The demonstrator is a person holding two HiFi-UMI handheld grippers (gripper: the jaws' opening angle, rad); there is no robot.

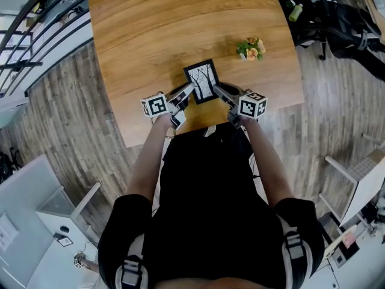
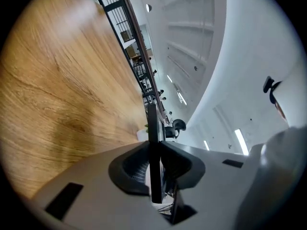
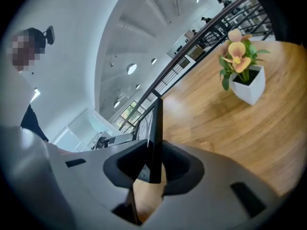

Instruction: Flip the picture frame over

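Left claw (image 2: 155,153), right claw (image 3: 154,163) (clamped), frame (image 1: 202,80) between

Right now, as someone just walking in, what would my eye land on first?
A black picture frame showing a bare-tree drawing, pinched at its sides by the left claw and the right claw, near the front edge of a wooden table. Farther back to the right stands a small white pot of orange flowers.
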